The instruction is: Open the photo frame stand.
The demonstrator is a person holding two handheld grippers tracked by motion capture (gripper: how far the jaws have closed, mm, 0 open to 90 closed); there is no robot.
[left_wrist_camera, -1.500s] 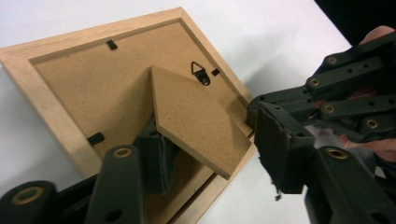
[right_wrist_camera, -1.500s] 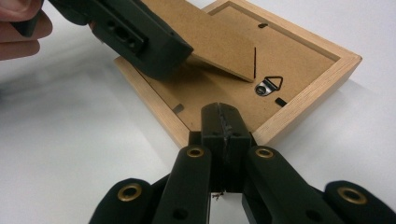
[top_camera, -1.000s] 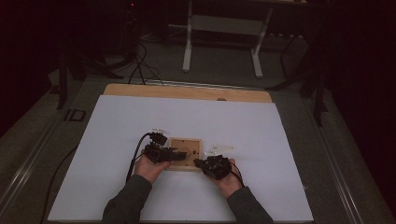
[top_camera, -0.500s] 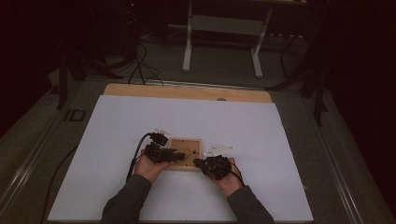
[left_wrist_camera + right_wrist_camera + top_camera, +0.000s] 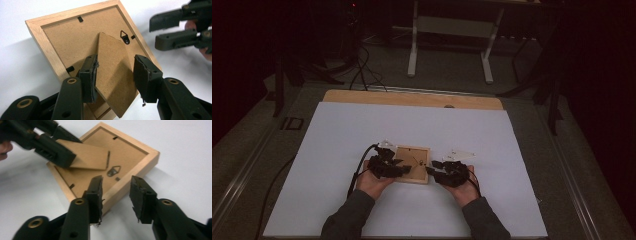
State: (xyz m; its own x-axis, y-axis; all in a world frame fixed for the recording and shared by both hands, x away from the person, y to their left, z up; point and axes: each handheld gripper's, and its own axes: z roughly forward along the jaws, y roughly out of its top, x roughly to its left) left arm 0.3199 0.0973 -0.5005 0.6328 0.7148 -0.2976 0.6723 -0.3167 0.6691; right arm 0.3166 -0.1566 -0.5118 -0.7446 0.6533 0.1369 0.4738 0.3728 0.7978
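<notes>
On the white tabletop (image 5: 337, 150), with bare room all round, the left hand-held gripper (image 5: 116, 75) grips the stand flap (image 5: 112, 75) of the face-down picture frame (image 5: 412, 164). The right hand-held gripper (image 5: 116, 195), jaws just opened and holding nothing, hovers over the frame's near edge.

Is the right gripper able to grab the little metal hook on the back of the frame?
Probably yes. The right gripper has just been opening, nothing between its jaws, and the metal hanger lies uncovered just ahead on the picture frame. The left gripper is at the cardboard stand beside it, which crowds things slightly.
</notes>
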